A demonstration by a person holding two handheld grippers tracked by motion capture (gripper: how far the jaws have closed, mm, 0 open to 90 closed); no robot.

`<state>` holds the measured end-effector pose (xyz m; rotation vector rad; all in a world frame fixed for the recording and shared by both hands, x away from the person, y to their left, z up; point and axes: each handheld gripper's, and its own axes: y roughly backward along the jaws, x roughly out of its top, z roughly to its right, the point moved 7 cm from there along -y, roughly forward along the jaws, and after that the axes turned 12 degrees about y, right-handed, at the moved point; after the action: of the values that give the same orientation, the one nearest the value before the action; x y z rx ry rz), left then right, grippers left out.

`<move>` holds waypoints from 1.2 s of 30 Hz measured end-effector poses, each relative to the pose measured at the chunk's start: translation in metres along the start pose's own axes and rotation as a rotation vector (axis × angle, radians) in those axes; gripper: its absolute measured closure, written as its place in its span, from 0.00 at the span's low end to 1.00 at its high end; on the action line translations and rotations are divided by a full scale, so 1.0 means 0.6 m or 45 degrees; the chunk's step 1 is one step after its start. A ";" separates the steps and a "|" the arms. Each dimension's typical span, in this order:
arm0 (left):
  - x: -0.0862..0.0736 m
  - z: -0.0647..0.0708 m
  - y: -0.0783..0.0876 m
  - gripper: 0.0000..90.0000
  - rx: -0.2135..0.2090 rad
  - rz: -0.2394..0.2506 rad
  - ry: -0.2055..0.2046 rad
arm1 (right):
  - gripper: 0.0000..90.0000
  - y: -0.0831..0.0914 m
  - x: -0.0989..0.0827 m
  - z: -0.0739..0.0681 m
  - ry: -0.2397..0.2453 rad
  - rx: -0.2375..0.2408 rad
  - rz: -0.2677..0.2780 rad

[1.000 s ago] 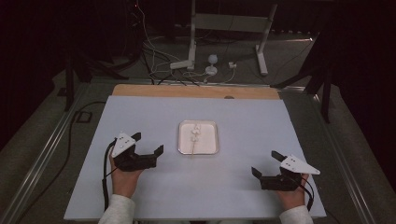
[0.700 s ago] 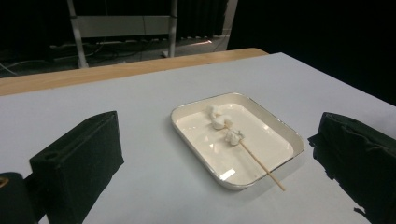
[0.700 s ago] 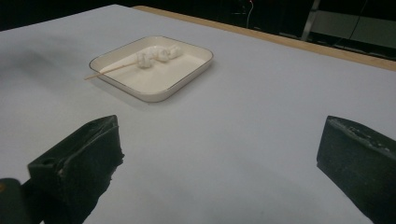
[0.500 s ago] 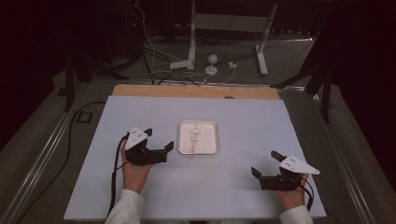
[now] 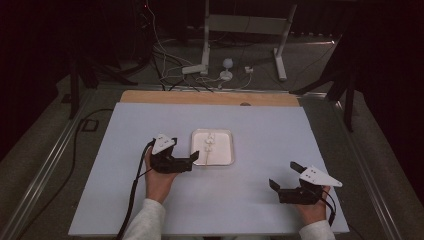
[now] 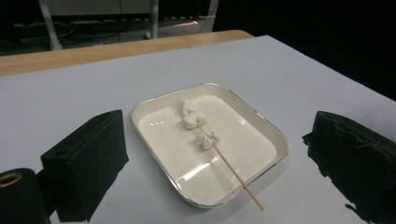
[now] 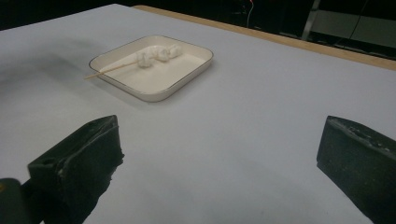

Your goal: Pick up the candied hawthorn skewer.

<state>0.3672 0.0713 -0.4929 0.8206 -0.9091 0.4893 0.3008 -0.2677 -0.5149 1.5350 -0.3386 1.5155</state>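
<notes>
A small white tray point(image 5: 224, 159) with a metal rim lies at the table's middle. In it rests a wooden skewer point(image 6: 232, 171) carrying three white marshmallows point(image 6: 192, 120), its bare end sticking out over the near rim. My left gripper point(image 5: 185, 149) stands open just left of the tray, one jaw close to the skewer's bare end. In the left gripper view the tray point(image 6: 281, 145) sits between the two spread jaws, which hold nothing. My right gripper point(image 5: 284, 175) rests open and empty near the front right, well apart from the tray point(image 7: 152, 95).
The grey-white mat point(image 5: 270, 130) covers the table, with a wooden strip point(image 5: 210, 98) along its far edge. Beyond it, cables and a white stand point(image 5: 205, 45) sit on the floor. Bare mat lies between the two grippers.
My left gripper has moved forward and to the right, up to the tray's left side. The right gripper has stayed where it was.
</notes>
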 end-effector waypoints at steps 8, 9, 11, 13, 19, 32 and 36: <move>-0.015 0.010 -0.030 0.07 -0.005 -0.062 0.006 | 0.00 0.000 -0.001 0.000 0.001 -0.001 -0.003; -0.017 0.011 -0.033 0.07 -0.002 -0.070 0.007 | 0.00 0.000 -0.001 0.000 0.001 -0.001 -0.003; -0.019 0.012 -0.039 0.07 -0.002 -0.082 0.011 | 0.00 0.000 -0.001 0.000 0.000 0.000 -0.003; -0.022 0.014 -0.045 0.07 -0.003 -0.094 0.017 | 0.00 -0.001 -0.001 0.000 0.002 0.002 -0.006; -0.032 0.018 -0.064 0.07 -0.007 -0.142 0.035 | 0.00 -0.001 -0.001 0.000 0.004 0.003 -0.008; -0.056 0.016 -0.095 0.21 0.055 -0.267 0.056 | 0.00 -0.001 -0.001 0.000 0.002 0.003 -0.008; -0.066 0.015 -0.104 0.46 0.074 -0.317 0.058 | 0.00 -0.001 -0.001 -0.001 0.004 0.004 -0.008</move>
<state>0.3838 0.0250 -0.5486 0.9574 -0.7417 0.3166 0.3007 -0.2675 -0.5159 1.5348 -0.3293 1.5144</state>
